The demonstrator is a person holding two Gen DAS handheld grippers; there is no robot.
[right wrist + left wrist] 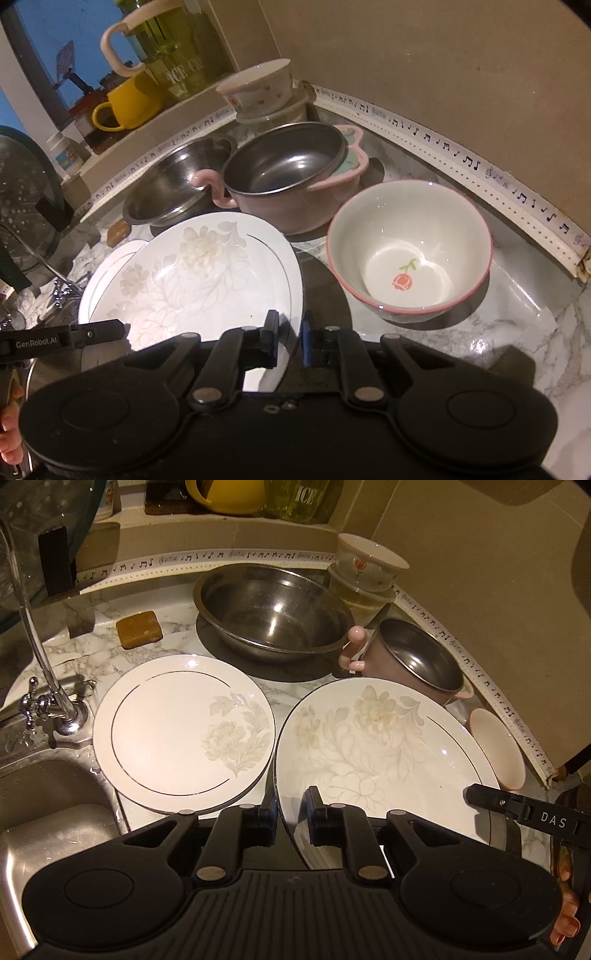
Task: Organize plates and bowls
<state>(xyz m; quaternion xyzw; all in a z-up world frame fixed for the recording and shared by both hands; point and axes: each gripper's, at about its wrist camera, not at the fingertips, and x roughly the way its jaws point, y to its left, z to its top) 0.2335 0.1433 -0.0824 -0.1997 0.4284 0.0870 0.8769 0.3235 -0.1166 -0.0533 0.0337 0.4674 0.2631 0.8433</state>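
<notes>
Now floral plate rim between both claws' fingers.

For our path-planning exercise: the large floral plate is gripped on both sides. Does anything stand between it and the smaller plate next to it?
Nothing visible does. The large floral plate and the smaller plate are side by side, the smaller plate's face is bare, and the steel bowl stands behind both.

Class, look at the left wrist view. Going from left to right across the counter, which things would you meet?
Chrome tap → round white floral plate → large white floral plate held by both grippers → small pink-rimmed ceramic bowl.
</notes>
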